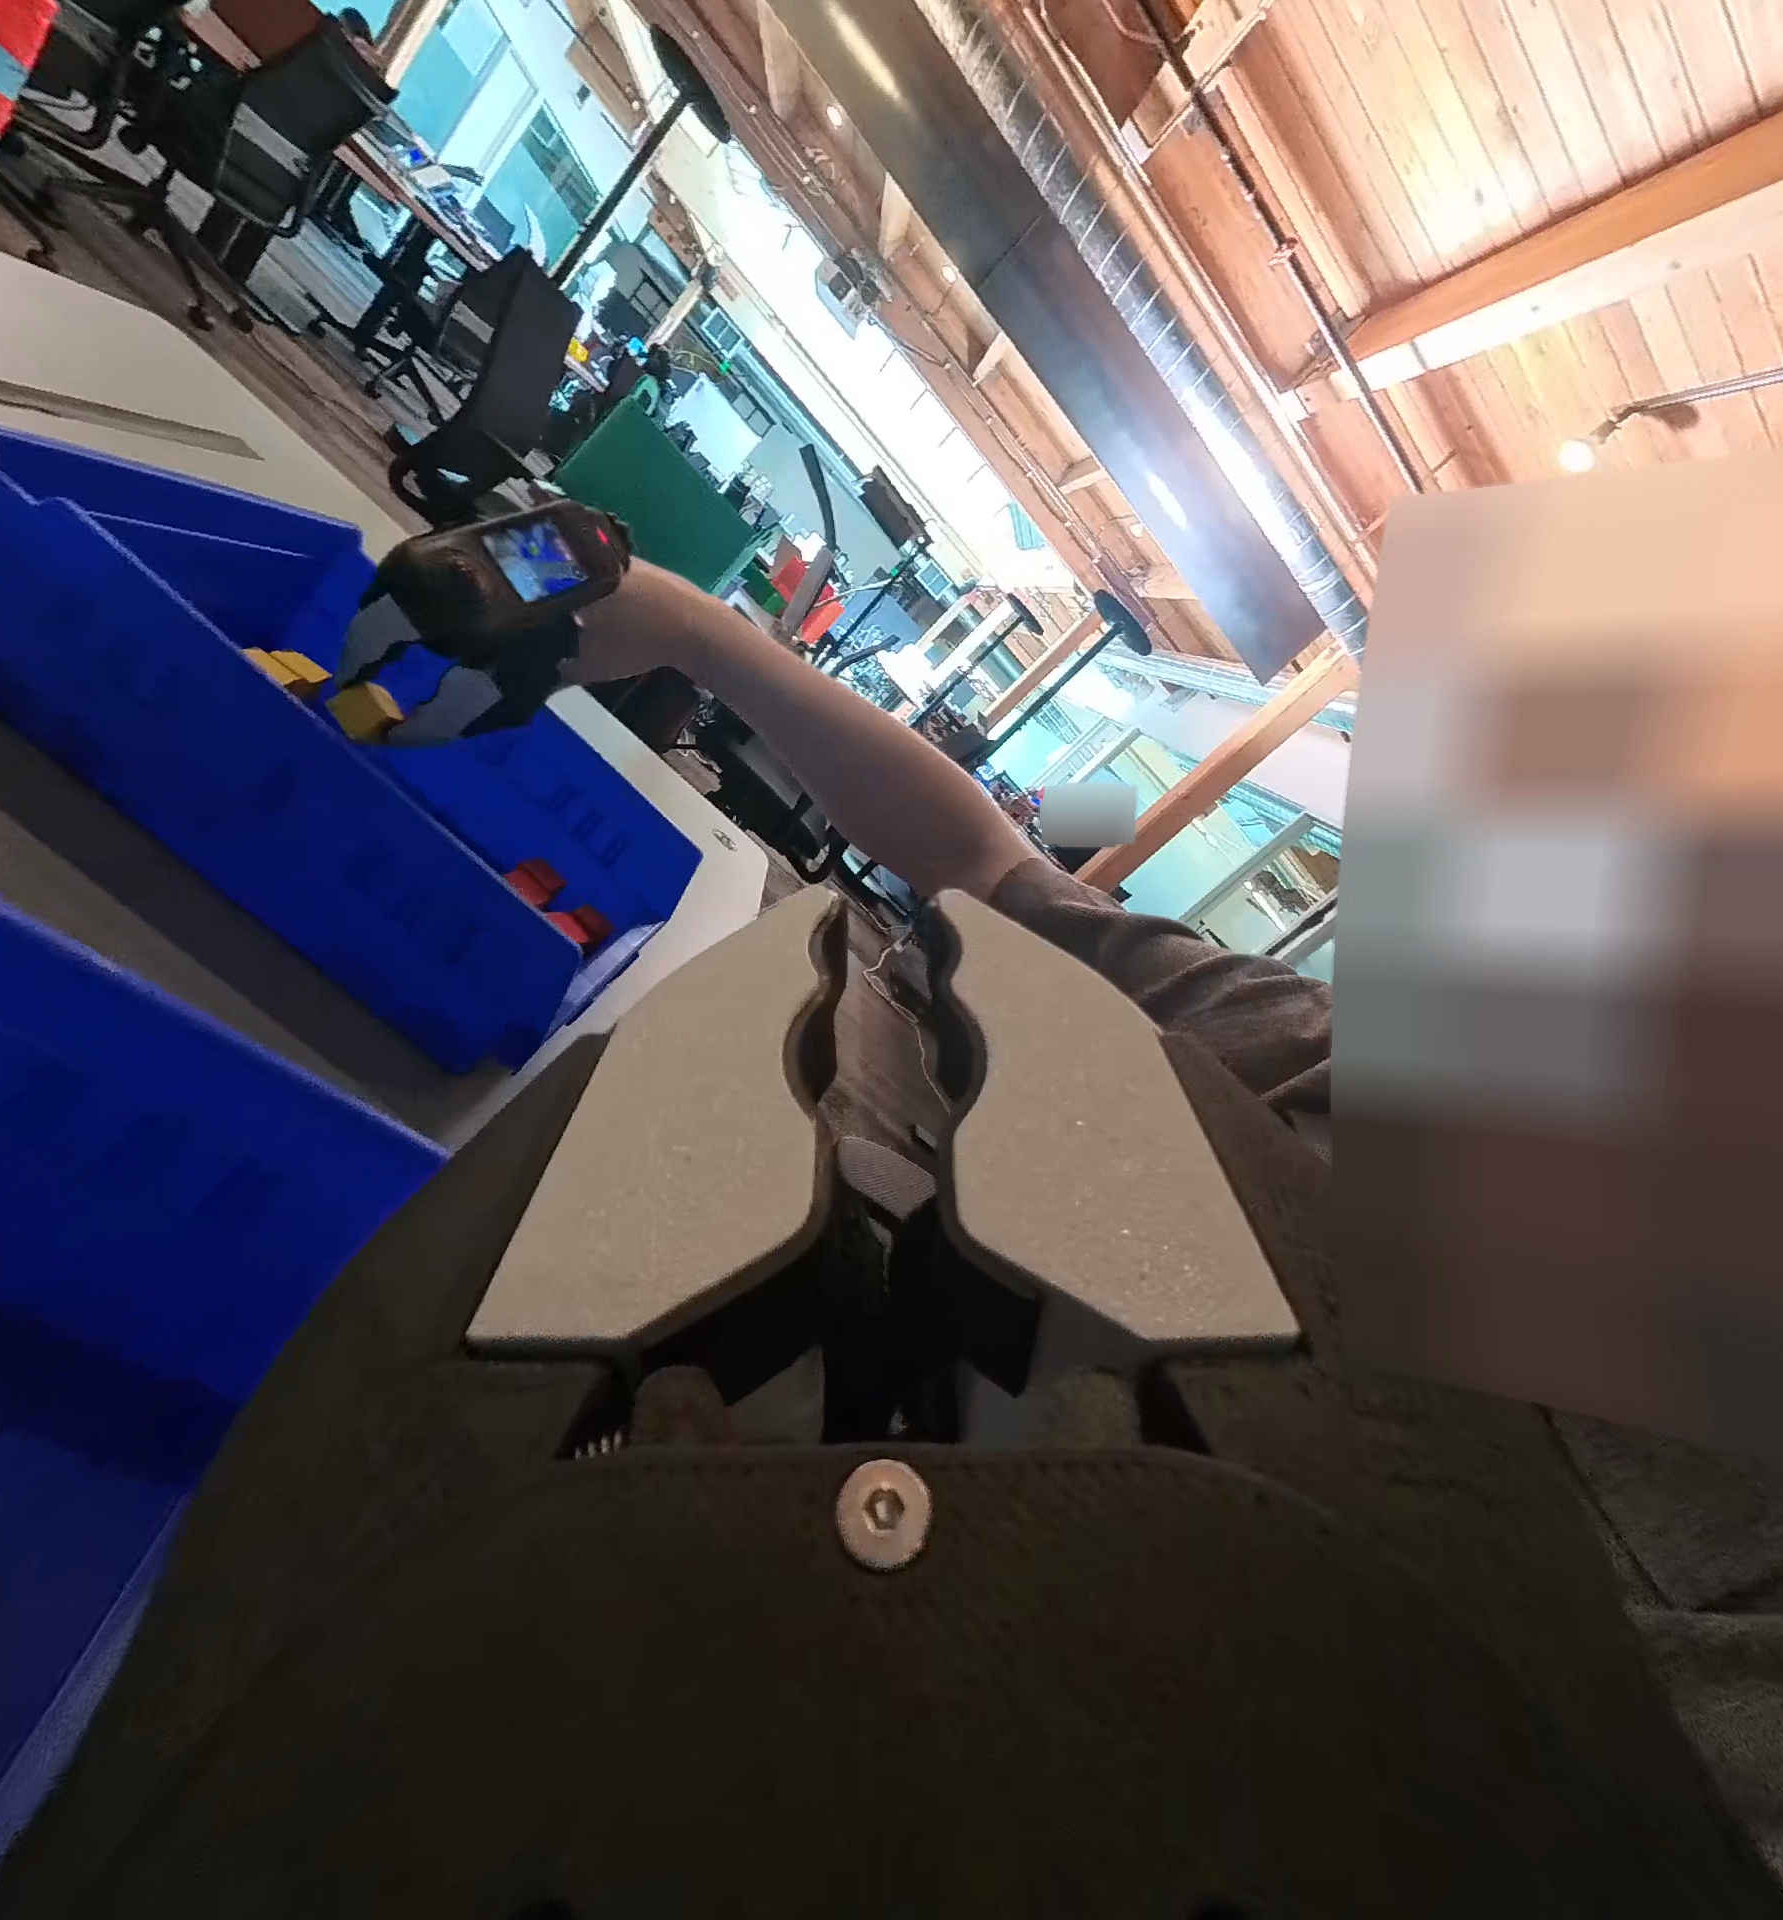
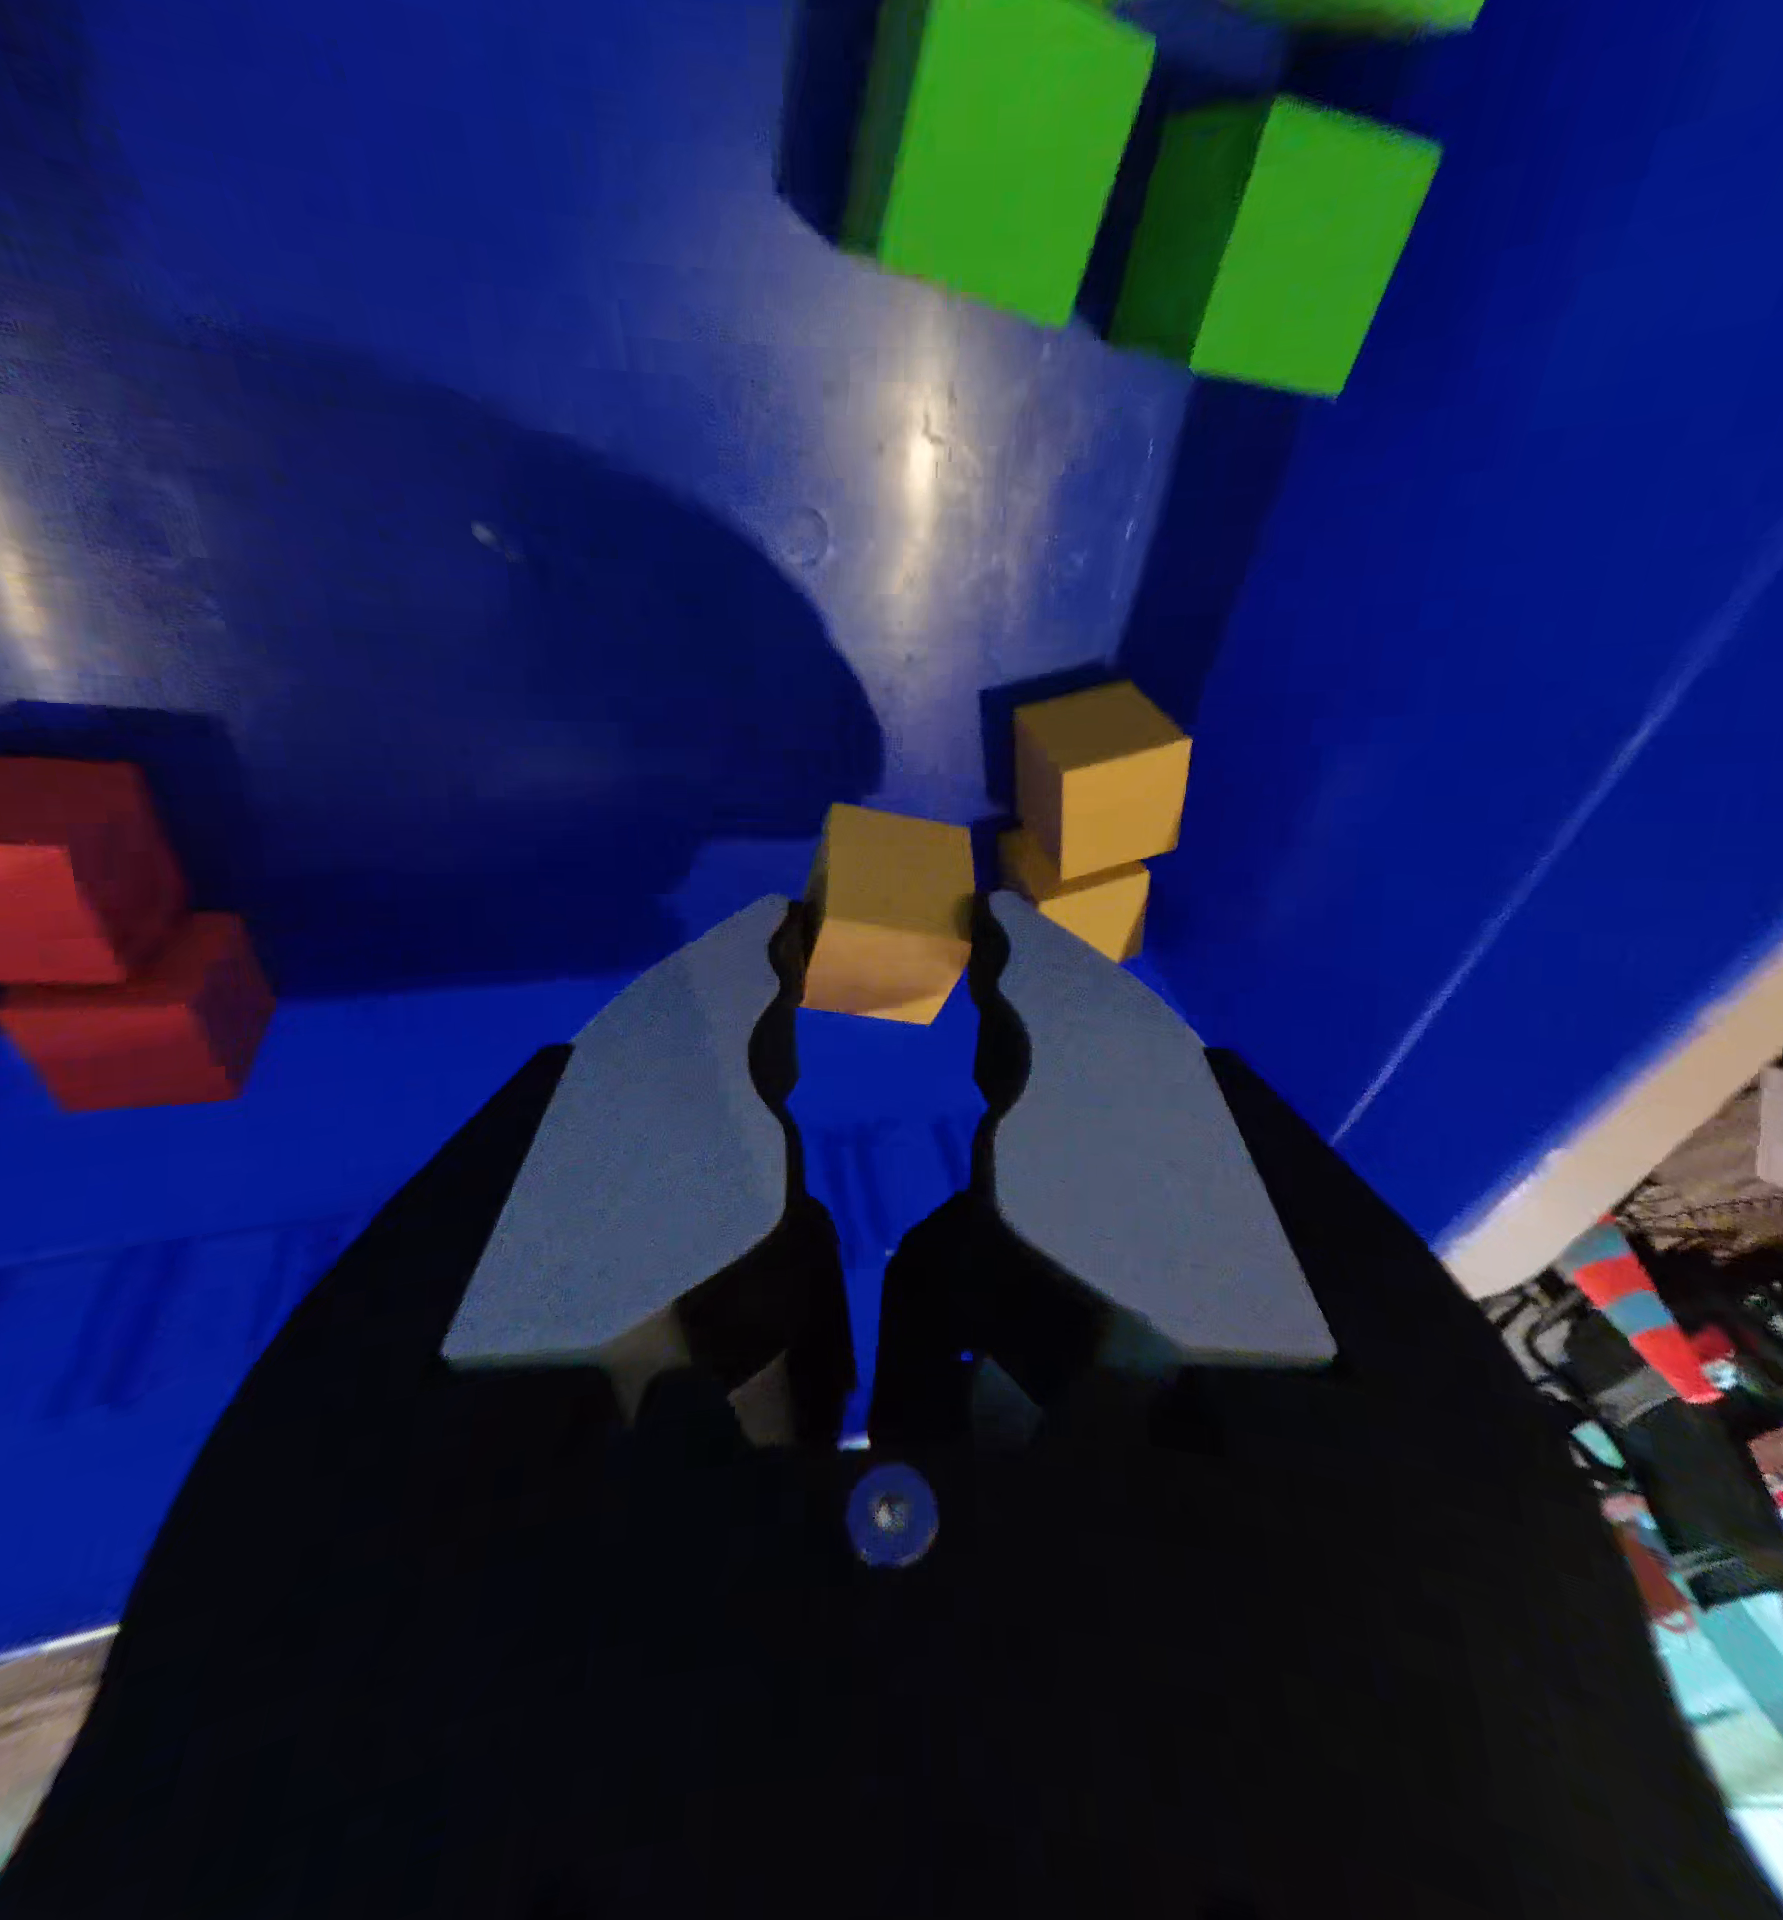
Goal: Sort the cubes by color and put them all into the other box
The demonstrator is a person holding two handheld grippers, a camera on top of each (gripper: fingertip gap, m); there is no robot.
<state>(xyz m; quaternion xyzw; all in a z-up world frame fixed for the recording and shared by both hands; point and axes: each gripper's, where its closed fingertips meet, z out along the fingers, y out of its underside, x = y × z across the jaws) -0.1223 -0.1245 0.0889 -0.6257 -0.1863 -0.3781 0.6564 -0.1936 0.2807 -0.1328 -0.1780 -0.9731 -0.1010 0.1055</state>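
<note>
Yellow cube: the small yellow wooden-looking cube [image 2: 887,909] sat pinched at my right gripper [image 2: 882,920] tips, above the blue plastic bin [image 2: 1489,623] floor.
Handling: I judged it light, rigid, smooth; flat opposite faces suited gripping.
Neighbours: two stacked yellow cubes [image 2: 1100,800] just beside; red blocks [image 2: 87,914], green blocks [image 2: 1126,187] apart.
Left gripper [image 1: 892,925]: narrow, empty, raised off the bins.

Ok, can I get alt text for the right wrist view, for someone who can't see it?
The right gripper grips a yellow cube between its jaws, inside a blue bin. Two more yellow cubes are stacked against the bin wall just beyond, with red blocks left and green blocks farther back.
</note>
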